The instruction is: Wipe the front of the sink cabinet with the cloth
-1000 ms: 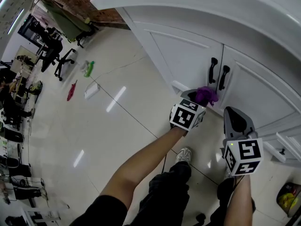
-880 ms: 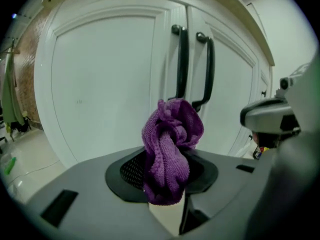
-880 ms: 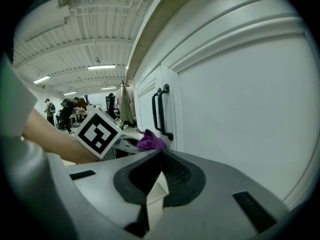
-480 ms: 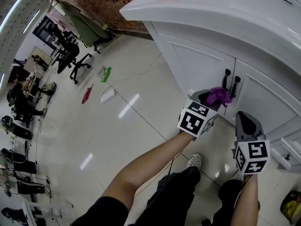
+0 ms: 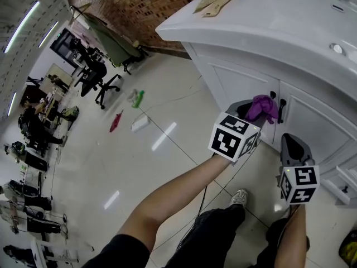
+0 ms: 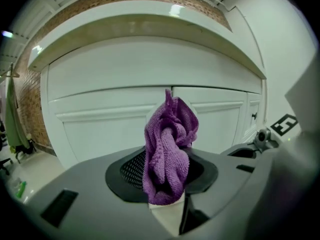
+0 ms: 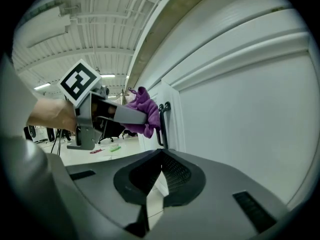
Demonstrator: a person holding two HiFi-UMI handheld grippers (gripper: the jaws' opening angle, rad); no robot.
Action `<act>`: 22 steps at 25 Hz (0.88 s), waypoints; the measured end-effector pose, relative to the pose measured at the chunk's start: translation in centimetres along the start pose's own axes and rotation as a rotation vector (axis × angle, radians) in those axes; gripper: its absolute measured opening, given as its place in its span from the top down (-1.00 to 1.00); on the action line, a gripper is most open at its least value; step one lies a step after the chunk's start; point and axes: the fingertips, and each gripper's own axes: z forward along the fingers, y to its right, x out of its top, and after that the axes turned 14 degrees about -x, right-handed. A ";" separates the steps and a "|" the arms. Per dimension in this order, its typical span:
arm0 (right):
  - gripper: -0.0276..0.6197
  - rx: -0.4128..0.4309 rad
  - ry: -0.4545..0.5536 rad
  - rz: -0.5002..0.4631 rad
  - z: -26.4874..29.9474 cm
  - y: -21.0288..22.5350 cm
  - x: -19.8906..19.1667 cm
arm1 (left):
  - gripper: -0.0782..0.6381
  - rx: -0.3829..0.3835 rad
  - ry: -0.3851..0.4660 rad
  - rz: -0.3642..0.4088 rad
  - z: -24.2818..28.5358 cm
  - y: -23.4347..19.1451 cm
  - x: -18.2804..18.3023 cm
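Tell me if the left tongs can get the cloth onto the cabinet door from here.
Probably yes: the left tongs grip the cloth close in front of the cabinet door, by the black handles, with nothing between.

Head view steeply down; both gripper views face cabinet doors (image 6: 100,134) close; all share purple cloth (image 5: 262,108).

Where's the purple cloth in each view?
Head view: cloth right of centre, at the left gripper's tip, by the black door handles.
Left gripper view: dead centre, clamped in the jaws, white cabinet doors behind.
Right gripper view: upper left of centre, beside the black door handles.
Shared landmark: the white cabinet doors, in all three.
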 end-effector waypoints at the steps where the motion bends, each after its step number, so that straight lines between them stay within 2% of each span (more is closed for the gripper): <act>1: 0.91 0.001 0.002 0.002 -0.1 -0.1 0.1 | 0.37 0.001 0.003 0.006 -0.2 0.0 0.7; 10: 0.91 -0.007 0.016 0.025 -0.2 0.2 0.6 | 0.37 0.019 0.068 0.045 -1.4 -0.5 7.0; 14: 0.91 -0.008 0.026 0.034 -0.2 0.3 0.9 | 0.37 0.033 0.087 0.047 -2.3 -0.6 7.7; 22: 0.91 0.002 0.026 0.033 0.6 -0.5 1.1 | 0.37 0.120 0.134 0.077 -4.8 -3.5 9.1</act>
